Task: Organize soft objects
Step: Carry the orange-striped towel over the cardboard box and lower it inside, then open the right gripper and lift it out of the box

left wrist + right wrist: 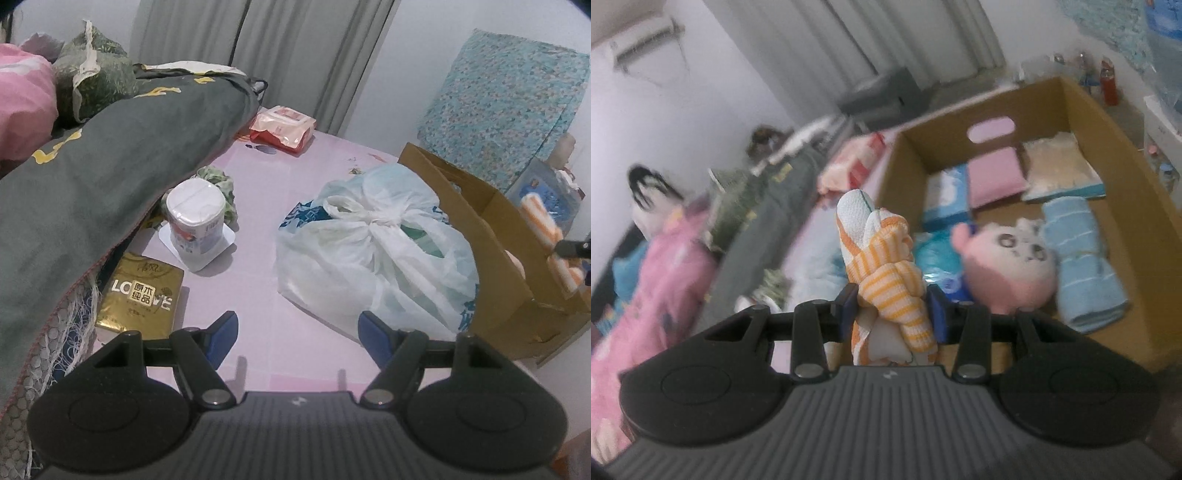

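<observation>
My right gripper [893, 308] is shut on a knotted orange-and-white striped cloth [886, 277], held up at the near left edge of a cardboard box [1145, 229]. Inside the box lie a pink plush toy [1008, 266], a rolled light-blue towel [1082, 266], a pink pad [995, 177] and tissue packs. The same cloth [554, 243] shows over the box [491, 236] at the right edge of the left wrist view. My left gripper [297, 332] hovers open over the pink sheet [258, 295], nothing between its blue pads. A tied white plastic bag [376, 254] sits just ahead of it.
On the sheet are a gold tissue pack [142, 295], a white wrapped roll [195, 225], a green scrunchie [219, 184] and a red-and-white pack [282, 127]. A dark green quilt [92, 177] and pink bedding [22, 103] pile up on the left.
</observation>
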Demonstrator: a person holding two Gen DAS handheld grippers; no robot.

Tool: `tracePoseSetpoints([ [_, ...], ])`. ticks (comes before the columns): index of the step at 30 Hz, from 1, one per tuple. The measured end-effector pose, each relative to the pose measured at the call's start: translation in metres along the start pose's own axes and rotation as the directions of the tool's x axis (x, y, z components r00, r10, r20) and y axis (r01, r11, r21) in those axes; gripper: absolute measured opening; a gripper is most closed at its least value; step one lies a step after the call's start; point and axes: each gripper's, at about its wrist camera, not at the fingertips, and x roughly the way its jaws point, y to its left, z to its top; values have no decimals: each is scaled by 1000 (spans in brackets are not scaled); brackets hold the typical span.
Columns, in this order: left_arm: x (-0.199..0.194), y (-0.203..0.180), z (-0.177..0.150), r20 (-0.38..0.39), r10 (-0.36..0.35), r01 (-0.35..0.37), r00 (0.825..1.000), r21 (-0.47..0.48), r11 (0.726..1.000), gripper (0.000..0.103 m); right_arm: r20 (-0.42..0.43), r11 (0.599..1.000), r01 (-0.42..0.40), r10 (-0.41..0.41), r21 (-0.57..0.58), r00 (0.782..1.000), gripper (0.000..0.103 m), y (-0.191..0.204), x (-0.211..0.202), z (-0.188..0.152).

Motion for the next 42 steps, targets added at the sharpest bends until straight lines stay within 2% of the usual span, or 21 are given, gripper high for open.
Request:
tracePoseSetpoints([
  [4, 5, 0, 0, -10, 2, -2, 1000, -3, 1000, 73, -101, 1000, 24, -24, -8, 995, 41, -12, 27, 5],
  [9, 8, -1, 3, -13, 10, -10, 1000, -1, 1000, 73, -238, 997, 4, -21, -71, 971, 44, -6, 69, -1],
  [19, 14, 4, 8, -14, 14, -15, 1000, -20, 1000, 73, -238, 999, 42, -38, 14, 970, 47, -26, 86, 16],
  [22, 15, 5, 9, -20, 12, -13, 1000, -22, 1000, 73, -303, 997, 53, -66, -52, 951, 51, -18, 97, 10],
  [24, 17, 6, 9, -23, 11, -12, 1000, -28, 1000, 73, -344, 990, 62, -102, -125, 934, 64, -9, 105, 4],
  [25, 17, 6, 9, -24, 8, -9, 1000, -31, 999, 73, -355, 986, 63, -114, -152, 928, 65, -6, 107, 1],
  [28, 18, 6, 9, -26, 3, -4, 1000, -35, 999, 73, -392, 973, 70, -154, -219, 907, 65, 0, 117, -4],
  [29, 19, 5, 9, -24, 2, -3, 1000, -33, 999, 73, -403, 970, 72, -163, -232, 901, 57, -1, 120, -5],
  [30, 18, 5, 9, -22, 2, -2, 1000, -32, 999, 73, -403, 969, 79, -171, -235, 899, 48, -2, 122, -6],
  [32, 17, 4, 10, -18, 2, -3, 1000, -31, 1000, 73, -400, 977, 81, -156, -198, 903, 46, -9, 121, -3],
  [34, 15, 5, 11, -12, 2, -2, 1000, -33, 999, 73, -374, 985, 91, -141, -149, 916, 42, -15, 111, 0],
  [39, 17, 10, 13, -7, 4, -4, 1000, -47, 999, 73, -187, 990, 132, -137, -43, 973, 42, -29, 47, 29],
  [40, 18, 10, 13, -10, 1, -2, 1000, -51, 999, 73, -139, 986, 165, -168, -33, 976, 42, -33, 32, 36],
  [42, 19, 10, 12, -13, -2, 1, 1000, -53, 999, 73, -66, 969, 246, -246, -16, 967, 42, -42, 8, 46],
])
